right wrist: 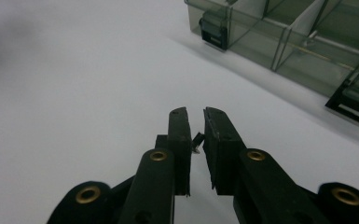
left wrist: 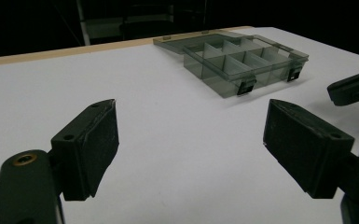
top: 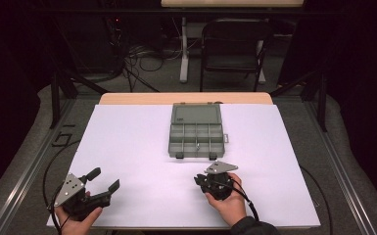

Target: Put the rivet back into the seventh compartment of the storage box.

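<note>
Lying open near the far edge of the white sheet (top: 127, 147), a little right of centre, a grey translucent box (top: 196, 139) has its lid (top: 196, 114) folded back flat toward the far edge and its long axis running along that edge. Dividers split it into small compartments, and two dark latches (top: 180, 155) face the near edge. A thin pin-like item lies in one middle compartment; what it is cannot be told. No writing can be read on the box.

Near the sheet's near edge, right of centre, the right gripper (right wrist: 196, 126) has its jaws drawn almost together on a small dark screw (right wrist: 196, 141) pinched between them, tips aimed toward the box's near right corner. At the near left corner the left gripper (left wrist: 191, 140) is held with jaws spread wide, nothing between them.

Beneath the sheet a wooden tabletop (top: 186, 98) shows at the far edge. Beyond it stand a dark folding chair (top: 234, 49), a table leg and loose cables on grey floor.
</note>
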The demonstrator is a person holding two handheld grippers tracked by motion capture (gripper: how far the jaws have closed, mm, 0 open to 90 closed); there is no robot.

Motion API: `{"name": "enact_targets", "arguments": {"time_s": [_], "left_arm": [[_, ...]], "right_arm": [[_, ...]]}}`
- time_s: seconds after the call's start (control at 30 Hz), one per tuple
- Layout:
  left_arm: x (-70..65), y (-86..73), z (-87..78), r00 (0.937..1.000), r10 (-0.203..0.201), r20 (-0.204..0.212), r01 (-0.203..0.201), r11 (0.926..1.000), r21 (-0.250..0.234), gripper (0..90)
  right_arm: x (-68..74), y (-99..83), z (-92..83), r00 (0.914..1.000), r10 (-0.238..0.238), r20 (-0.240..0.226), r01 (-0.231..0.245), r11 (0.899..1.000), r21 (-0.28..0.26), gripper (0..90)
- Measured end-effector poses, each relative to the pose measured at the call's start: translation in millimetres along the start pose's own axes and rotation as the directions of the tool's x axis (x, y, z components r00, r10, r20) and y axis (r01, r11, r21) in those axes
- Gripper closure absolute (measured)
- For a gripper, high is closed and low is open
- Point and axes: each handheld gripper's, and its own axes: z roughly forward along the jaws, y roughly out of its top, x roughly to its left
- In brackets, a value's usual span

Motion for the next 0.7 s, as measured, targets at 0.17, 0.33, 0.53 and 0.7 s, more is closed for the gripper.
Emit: {"name": "enact_targets", "arguments": {"time_s": [0.17, 0.33, 0.53, 0.7], "left_arm": [[0.2, -0.1, 0.2, 1.0, -0.001, 0.001, 0.001, 1.0, 0.002, 18.0], [-0.1, -0.2, 0.5, 1.0, -0.005, 0.002, 0.005, 1.0, 0.003, 18.0], [0.2, -0.2, 0.5, 1.0, -0.003, 0.002, 0.003, 1.0, 0.003, 18.0], [0.2, -0.2, 0.4, 1.0, -0.003, 0.001, 0.003, 1.0, 0.003, 18.0]], "right_arm": [[-1.7, 9.6, -7.4, 1.0, -0.006, 0.001, 0.006, 1.0, -0.018, 81.5], [-3.8, 18.4, -13.2, 1.0, -0.008, 0.002, 0.008, 1.0, -0.029, 81.5], [-7.0, 29.9, -18.5, 0.9998, -0.017, 0.005, 0.017, 0.999, -0.03, 81.6], [-9.7, 35.2, -20.8, 0.9998, -0.014, 0.011, 0.015, 0.999, -0.036, 81.6]]}}
